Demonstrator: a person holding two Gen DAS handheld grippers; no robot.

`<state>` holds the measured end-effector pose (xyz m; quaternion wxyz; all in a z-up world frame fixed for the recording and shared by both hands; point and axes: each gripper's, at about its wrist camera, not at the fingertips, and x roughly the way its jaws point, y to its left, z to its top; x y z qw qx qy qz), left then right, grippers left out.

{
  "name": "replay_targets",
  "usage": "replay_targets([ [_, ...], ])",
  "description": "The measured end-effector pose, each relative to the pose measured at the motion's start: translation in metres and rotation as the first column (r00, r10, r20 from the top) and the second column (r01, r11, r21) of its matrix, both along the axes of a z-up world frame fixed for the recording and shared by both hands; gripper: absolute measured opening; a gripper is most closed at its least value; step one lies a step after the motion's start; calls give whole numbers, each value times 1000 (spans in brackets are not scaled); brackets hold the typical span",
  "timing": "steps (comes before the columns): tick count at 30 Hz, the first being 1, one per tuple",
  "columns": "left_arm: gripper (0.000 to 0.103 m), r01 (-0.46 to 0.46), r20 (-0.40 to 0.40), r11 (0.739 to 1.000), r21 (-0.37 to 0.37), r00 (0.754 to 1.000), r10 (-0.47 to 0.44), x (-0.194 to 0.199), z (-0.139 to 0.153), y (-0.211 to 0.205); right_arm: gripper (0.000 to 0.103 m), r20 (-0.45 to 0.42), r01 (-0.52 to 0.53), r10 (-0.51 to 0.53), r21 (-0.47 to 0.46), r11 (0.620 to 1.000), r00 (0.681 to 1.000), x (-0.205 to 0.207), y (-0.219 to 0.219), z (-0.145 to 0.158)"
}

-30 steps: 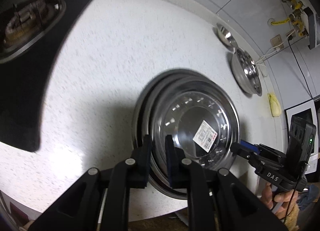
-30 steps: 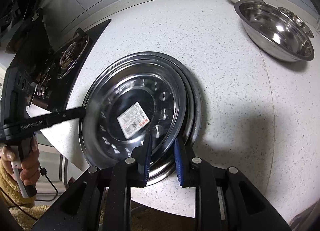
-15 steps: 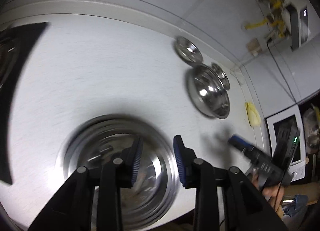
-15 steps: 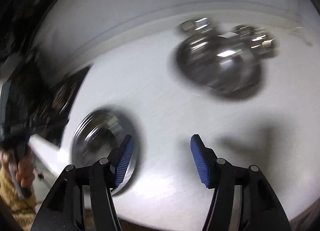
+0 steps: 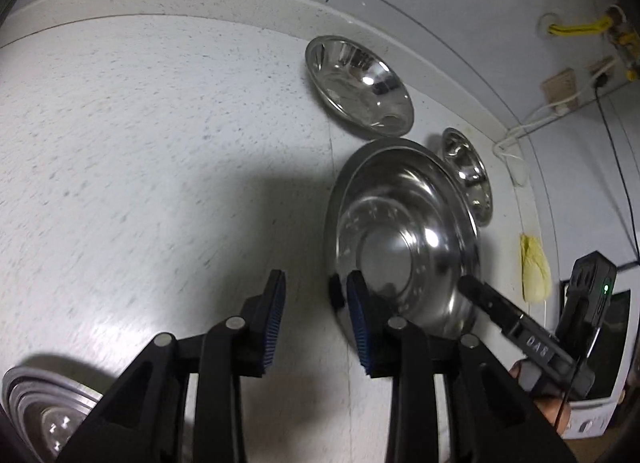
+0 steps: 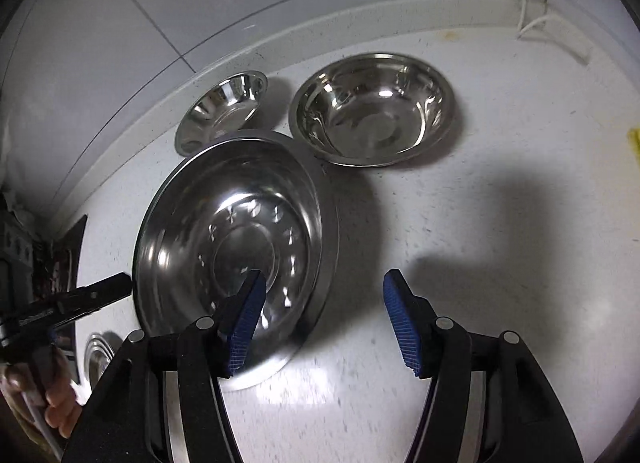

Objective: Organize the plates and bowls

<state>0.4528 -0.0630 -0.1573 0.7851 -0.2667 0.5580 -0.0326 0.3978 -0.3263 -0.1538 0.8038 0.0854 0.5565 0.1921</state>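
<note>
L gripper [image 5: 316,315] jaws apart, R gripper [image 6: 322,323] wide apart, both empty

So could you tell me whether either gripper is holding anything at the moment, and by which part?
Nothing is held. The left gripper and the right gripper are both open, near the large steel bowl, without gripping its rim.

Large plate [image 6: 240,247], bowls [image 6: 372,119]: polished mirror-bright metal. Countertop [image 5: 140,143]: speckled white stone, matt. Gripper pads [image 6: 402,327]: ribbed blue rubber.
</note>
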Motion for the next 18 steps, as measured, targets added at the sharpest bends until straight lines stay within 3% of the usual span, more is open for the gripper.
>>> replay_targets([
  [3, 30, -3, -15, 1000, -25, 1000, 2, 12, -10, -4, 50, -23, -16, 16, 19, 1000, 1000, 11, 4, -13],
  [5, 28, 2, -18, 999, -50, 1000, -3, 18, -16, -6, 31, -35, -19, 20, 30, 999, 999, 14, 5, -19],
  [6, 26, 8, -25, 999, -48, 1000, -9, 20, -20, -7, 28, -38, -20, 21, 26, 999, 999, 15, 5, -22],
  [7, 17, 11, -29, 999, -46, 999, -12, 21, -22, -8, 24, -39, -24, 25, 26, 999, 999, 16, 6, -25],
  [10, 10, 23, -31, 997, -77, 999, -25, 22, -28, -10, 14, -38, -38, 39, 39, 999, 998, 15, 11, -25],
  [18, 10, -2, -14, 996, -86, 1000, 1, 4, -12, 5, 13, -16, -52, 52, 24, 998, 999, 6, 28, -7],
])
